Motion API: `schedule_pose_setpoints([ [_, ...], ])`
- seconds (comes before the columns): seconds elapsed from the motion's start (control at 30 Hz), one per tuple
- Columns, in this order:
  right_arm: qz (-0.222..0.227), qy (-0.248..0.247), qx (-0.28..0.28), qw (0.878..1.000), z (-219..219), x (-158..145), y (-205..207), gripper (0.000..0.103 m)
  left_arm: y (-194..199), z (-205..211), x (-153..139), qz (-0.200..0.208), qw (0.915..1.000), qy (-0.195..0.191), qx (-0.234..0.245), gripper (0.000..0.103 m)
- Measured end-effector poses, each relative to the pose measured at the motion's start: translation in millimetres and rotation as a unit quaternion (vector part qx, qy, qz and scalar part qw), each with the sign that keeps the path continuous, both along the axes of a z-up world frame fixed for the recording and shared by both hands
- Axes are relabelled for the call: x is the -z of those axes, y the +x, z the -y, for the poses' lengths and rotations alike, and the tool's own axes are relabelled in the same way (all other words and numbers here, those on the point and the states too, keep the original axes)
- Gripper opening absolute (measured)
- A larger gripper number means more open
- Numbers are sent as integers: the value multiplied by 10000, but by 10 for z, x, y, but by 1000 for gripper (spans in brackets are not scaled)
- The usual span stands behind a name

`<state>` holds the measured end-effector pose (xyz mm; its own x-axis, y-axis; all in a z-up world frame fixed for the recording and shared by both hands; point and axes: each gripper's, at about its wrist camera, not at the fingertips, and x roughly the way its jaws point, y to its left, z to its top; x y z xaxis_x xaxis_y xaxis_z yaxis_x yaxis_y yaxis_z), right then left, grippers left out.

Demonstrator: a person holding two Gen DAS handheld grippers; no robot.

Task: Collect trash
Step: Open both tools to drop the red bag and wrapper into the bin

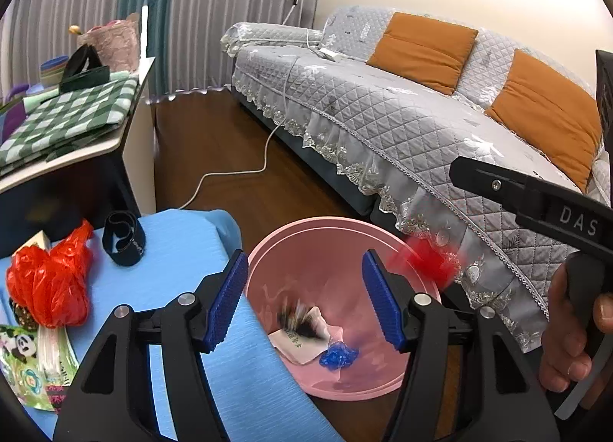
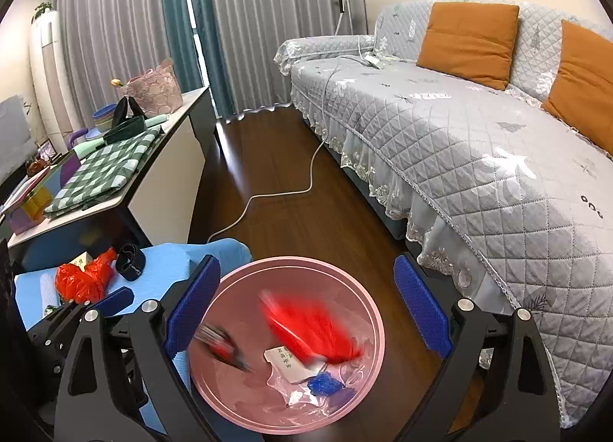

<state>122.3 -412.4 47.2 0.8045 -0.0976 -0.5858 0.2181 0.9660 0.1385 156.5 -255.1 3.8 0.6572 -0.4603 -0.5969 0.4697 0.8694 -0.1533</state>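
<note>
Blue-padded jaws of the left gripper (image 1: 304,300) fill the foreground of the left wrist view, standing apart with nothing between them, above a pink basin (image 1: 417,273) on the dark wooden floor (image 1: 237,143). Inside the basin lie a white paper slip (image 1: 297,346) and a crumpled blue wrapper (image 1: 339,355); a dark blurred item (image 1: 297,321) appears above the slip. A blurred red scrap (image 1: 421,262) shows at the basin's far rim, below the right gripper's black body, which a hand (image 1: 571,338) holds at the right edge. Left of the basin, a blue tabletop (image 1: 180,246) carries a red plastic bag (image 1: 49,281), a black band (image 1: 124,237) and a panda-printed packet (image 1: 23,357). In the right wrist view, the right gripper (image 2: 306,315) is wide open and empty over the same pink basin (image 2: 237,277). A red plastic piece (image 2: 314,327), motion-blurred, hangs within the basin's outline, unsupported by either pad; a second blurred item (image 2: 222,342) shows at its left. The white slip (image 2: 285,361) and blue wrapper (image 2: 323,384) lie at the bottom. A quilted grey sofa (image 2: 459,158) stands at the right.
</note>
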Motion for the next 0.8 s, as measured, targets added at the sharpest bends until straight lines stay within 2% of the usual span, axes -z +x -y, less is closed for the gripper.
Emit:
schedule_pose_setpoints([
  [0.1,12,-17,-46,10000,-43,-9,4,91,-42,-63,5,2,10000,23,-22,60],
  [0.3,179,9,-246,9995,-226,-112,-47,89,-186,-313,-64,29,9999,35,-159,53],
  [0.8,634,330,-1284,9891,-1152,-402,-388,70,-764,-1601,-450,230,9946,-3,-1008,36],
])
